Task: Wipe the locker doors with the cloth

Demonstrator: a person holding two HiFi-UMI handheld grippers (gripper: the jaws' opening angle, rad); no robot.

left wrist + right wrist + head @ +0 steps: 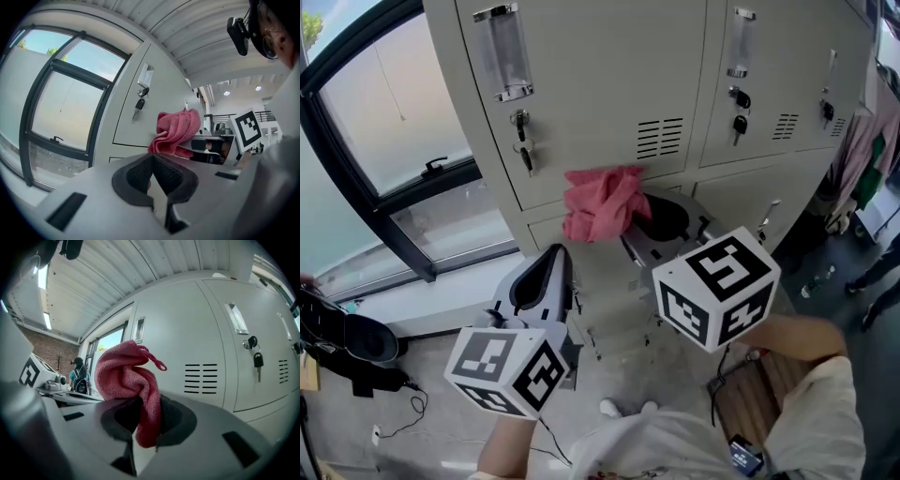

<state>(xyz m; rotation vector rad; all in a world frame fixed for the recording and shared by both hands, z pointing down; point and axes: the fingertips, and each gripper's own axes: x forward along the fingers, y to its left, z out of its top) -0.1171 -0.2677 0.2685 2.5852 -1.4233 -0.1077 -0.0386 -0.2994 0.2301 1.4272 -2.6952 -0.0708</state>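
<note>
Cloth (602, 202) pinched in right tongs (649, 221), by closed locker doors (600, 84).

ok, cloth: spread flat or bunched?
Bunched: the pink cloth hangs crumpled in folds from the right gripper, shut on it.

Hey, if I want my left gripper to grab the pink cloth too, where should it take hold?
Grip the loose bunched fold of the pink cloth that sticks out left of the right gripper. Bring the left gripper in from below-left. That fold bulges free of the locker door, while the cloth's right end is already clamped.
</note>
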